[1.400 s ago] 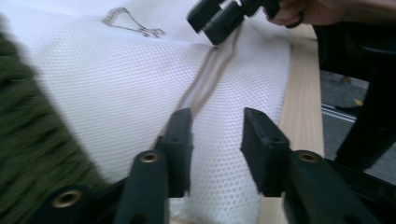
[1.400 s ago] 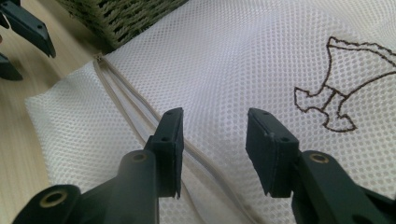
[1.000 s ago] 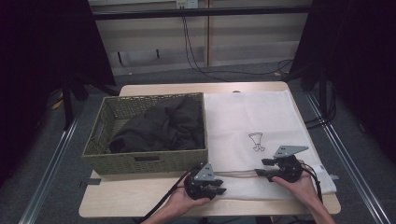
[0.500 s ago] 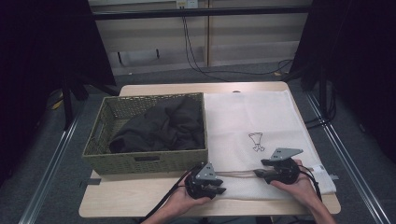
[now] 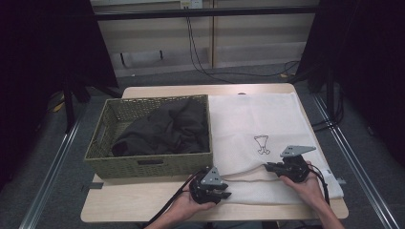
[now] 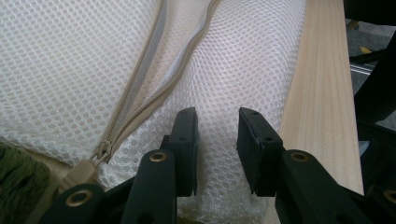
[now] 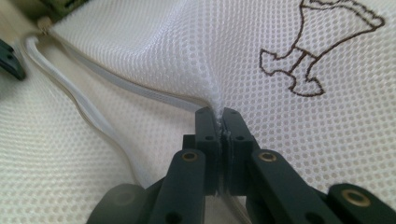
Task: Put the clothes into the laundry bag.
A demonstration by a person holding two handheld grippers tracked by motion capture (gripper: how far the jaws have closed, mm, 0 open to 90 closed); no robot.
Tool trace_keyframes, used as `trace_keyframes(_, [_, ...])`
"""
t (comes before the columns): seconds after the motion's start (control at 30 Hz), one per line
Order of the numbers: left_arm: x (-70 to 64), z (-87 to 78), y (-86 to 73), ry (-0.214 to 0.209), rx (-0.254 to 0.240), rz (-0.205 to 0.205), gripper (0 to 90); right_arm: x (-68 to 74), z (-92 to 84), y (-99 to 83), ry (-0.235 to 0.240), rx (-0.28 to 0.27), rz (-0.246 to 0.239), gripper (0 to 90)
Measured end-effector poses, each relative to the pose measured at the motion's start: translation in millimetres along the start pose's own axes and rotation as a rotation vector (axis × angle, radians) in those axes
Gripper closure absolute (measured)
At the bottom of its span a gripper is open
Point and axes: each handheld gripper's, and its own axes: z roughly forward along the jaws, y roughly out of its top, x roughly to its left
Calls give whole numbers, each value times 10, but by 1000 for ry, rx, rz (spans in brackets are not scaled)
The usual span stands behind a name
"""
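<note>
A white mesh laundry bag (image 5: 258,117) with a small brown drawing (image 5: 261,144) lies flat on the right half of the table. Its beige zipper (image 6: 140,107) runs along the near edge, with the pull (image 6: 100,151) at the basket end. My right gripper (image 7: 220,112) has just been closing and is now shut on a pinched ridge of the bag's top mesh layer, close to the drawing (image 7: 317,51). My left gripper (image 6: 215,114) holds a bunched fold of the bag's near edge between its jaws. In the high view the left gripper (image 5: 225,194) and right gripper (image 5: 268,166) rest low on the bag's near edge.
A woven green basket (image 5: 148,164) stands on the left of the table with dark clothing (image 5: 162,131) inside. A strip of bare wooden table (image 5: 143,205) runs in front of it. Black cables trail from both grippers off the near edge.
The right gripper has shifted slightly over the bag's near edge and drawn its jaws together on the mesh. The left gripper and the bag's outline have kept still.
</note>
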Motion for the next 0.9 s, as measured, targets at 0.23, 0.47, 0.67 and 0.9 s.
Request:
trace_keyframes(0.23, [-13,5,-2,11,-2,10,680,15,-117,77,-3,-77,7,874])
trace_keyframes(0.47, [-38,19,7,23,-3,29,672,26,-228,168,-1,-149,18,875])
trace_keyframes(0.67, [-54,31,5,26,-15,20,672,36,-324,251,-3,-201,21,876])
trace_keyframes(0.9, [-45,38,7,22,-18,27,673,51,-391,370,16,-257,19,876])
